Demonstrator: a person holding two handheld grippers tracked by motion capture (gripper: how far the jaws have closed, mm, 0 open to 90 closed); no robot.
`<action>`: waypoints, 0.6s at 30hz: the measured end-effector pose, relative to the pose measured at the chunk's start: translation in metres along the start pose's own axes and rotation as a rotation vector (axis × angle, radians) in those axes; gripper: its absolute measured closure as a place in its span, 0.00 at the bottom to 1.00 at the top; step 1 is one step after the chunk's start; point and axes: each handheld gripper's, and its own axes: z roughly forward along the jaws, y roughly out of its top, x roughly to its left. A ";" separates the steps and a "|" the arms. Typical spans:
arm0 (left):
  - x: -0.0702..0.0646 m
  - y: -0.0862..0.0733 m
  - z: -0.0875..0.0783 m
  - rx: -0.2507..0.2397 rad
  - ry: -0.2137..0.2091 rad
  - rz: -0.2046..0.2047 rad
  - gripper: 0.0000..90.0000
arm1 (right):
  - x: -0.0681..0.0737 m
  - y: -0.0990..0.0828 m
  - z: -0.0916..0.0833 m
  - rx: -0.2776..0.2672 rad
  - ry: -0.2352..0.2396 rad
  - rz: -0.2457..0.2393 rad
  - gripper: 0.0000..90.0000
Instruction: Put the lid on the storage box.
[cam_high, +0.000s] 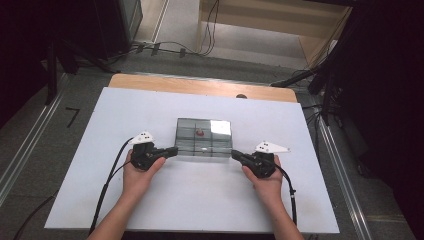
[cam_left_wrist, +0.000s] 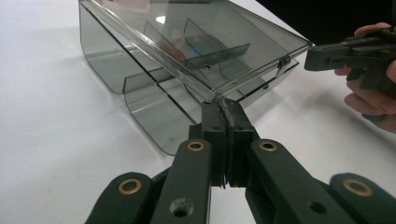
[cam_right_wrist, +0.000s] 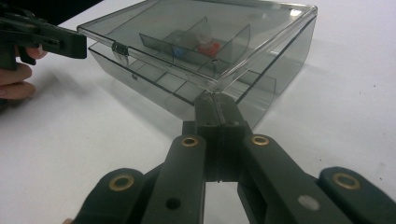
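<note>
Fingers of both grippers pressed together, tips at the smoky box (cam_high: 204, 137) lid's corners, on a white table (cam_high: 200, 200).

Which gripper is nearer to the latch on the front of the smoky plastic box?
Left. The latch sits toward the left gripper; the right gripper meets the box's opposite front corner.

A smoky, transparent plastic box (cam_high: 203, 137) with inner dividers is placed at the middle of the table. Its hinged lid (cam_right_wrist: 196, 32) is raised slightly at the near edge. A small red item (cam_high: 200, 133) is held in a central compartment.
</note>
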 end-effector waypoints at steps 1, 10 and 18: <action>0.000 -0.001 0.000 0.004 0.007 0.005 0.98 | 0.000 -0.001 0.000 -0.001 -0.001 0.000 0.97; -0.003 -0.006 -0.006 0.001 0.017 0.018 0.96 | -0.001 -0.007 -0.011 -0.019 0.004 0.012 0.96; -0.011 -0.013 -0.019 -0.038 0.029 0.040 0.86 | -0.004 -0.012 -0.028 -0.041 0.008 0.009 0.93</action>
